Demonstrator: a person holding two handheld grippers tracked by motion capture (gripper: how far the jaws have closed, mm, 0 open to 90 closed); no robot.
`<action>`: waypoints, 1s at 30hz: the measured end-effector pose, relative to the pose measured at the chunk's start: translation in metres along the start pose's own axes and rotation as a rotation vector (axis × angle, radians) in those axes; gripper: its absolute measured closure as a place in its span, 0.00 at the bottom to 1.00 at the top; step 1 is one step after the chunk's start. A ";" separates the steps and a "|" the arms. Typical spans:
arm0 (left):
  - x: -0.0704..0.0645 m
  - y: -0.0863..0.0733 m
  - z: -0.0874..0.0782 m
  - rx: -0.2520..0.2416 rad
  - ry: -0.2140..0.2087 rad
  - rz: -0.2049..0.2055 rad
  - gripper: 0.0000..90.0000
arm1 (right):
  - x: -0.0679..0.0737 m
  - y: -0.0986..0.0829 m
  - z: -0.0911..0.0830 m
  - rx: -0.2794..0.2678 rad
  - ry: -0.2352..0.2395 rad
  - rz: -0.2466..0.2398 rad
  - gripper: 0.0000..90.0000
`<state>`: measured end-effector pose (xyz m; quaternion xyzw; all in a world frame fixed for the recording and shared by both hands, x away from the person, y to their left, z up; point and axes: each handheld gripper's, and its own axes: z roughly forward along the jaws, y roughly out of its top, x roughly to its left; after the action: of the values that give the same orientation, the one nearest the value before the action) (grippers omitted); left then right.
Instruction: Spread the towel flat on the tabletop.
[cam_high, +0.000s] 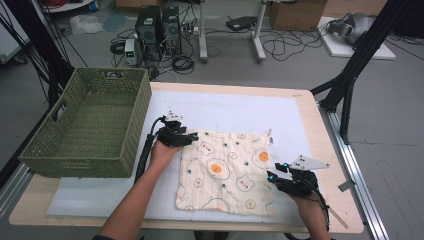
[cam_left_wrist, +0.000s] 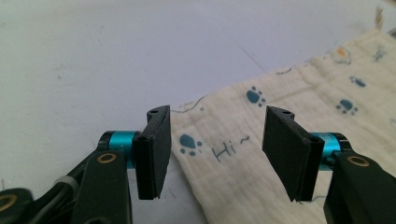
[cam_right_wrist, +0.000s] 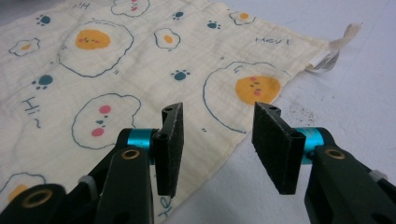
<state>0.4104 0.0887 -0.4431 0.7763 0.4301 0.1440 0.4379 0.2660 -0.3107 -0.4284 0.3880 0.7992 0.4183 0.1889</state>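
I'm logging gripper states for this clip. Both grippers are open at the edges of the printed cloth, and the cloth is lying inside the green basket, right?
Not quite. Both the left gripper and right gripper are open at the cloth edges, but the high view shows the cloth spread flat on the table, beside the green basket, not in it.

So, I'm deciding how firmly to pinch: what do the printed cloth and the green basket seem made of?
The cloth looks like soft, matte cotton gauze: fine crinkled weave, limp edges. The basket seems woven, wicker or plastic strands, matte olive; which one is unclear.
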 end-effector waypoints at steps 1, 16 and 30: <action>-0.001 -0.001 0.001 0.008 0.010 0.017 0.47 | 0.000 0.000 0.000 -0.003 0.000 0.002 0.59; 0.002 -0.004 -0.001 0.059 0.170 0.139 0.96 | -0.009 0.003 0.007 -0.019 -0.045 0.052 0.56; 0.013 -0.012 -0.008 -0.002 0.091 0.012 0.56 | -0.048 0.048 0.080 0.052 -0.108 0.082 0.57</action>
<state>0.4071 0.1065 -0.4501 0.7710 0.4449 0.1823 0.4177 0.3682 -0.2896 -0.4363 0.4474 0.7819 0.3831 0.2043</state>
